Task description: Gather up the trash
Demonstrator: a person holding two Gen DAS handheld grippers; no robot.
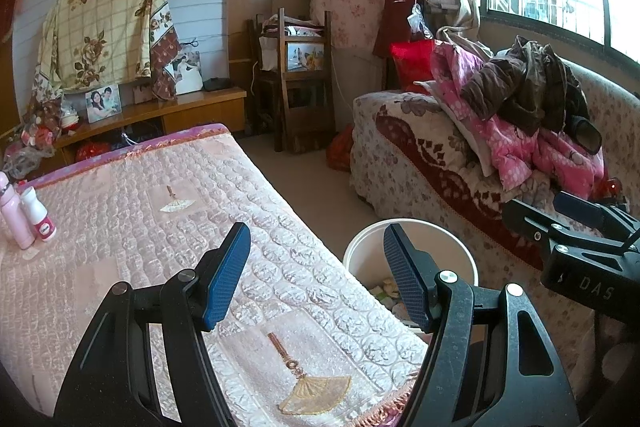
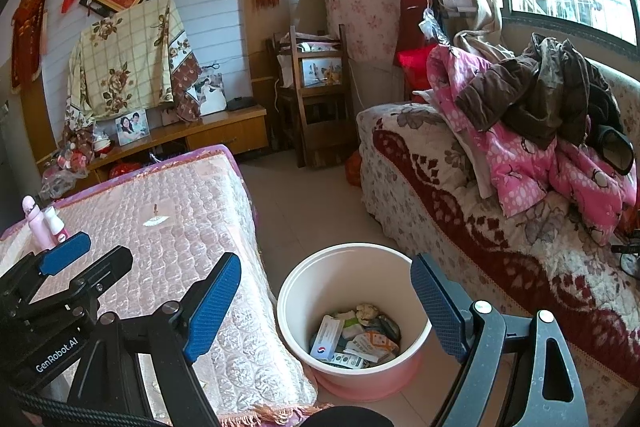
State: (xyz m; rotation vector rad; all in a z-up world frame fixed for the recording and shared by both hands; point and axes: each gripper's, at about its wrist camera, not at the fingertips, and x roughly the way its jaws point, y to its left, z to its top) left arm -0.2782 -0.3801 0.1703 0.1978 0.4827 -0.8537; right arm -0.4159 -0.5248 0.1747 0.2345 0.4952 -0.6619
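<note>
A pink and white bin (image 2: 352, 267) stands on the floor between the table and the sofa, with several pieces of trash (image 2: 354, 339) such as packets and crumpled paper in its bottom. Its rim also shows in the left wrist view (image 1: 408, 227). My right gripper (image 2: 326, 303) is open and empty, held above the bin. My left gripper (image 1: 316, 275) is open and empty, over the table's right edge beside the bin. The left gripper shows in the right wrist view (image 2: 86, 255), and the right gripper in the left wrist view (image 1: 560, 215).
The table with its pink quilted cover (image 1: 140, 227) has a pink bottle (image 1: 16, 215) and a white bottle (image 1: 40, 215) at its far left. A sofa (image 2: 460, 195) with piled clothes (image 2: 540, 131) stands right. A wooden chair (image 2: 320, 99) and low cabinet (image 2: 216, 131) stand behind.
</note>
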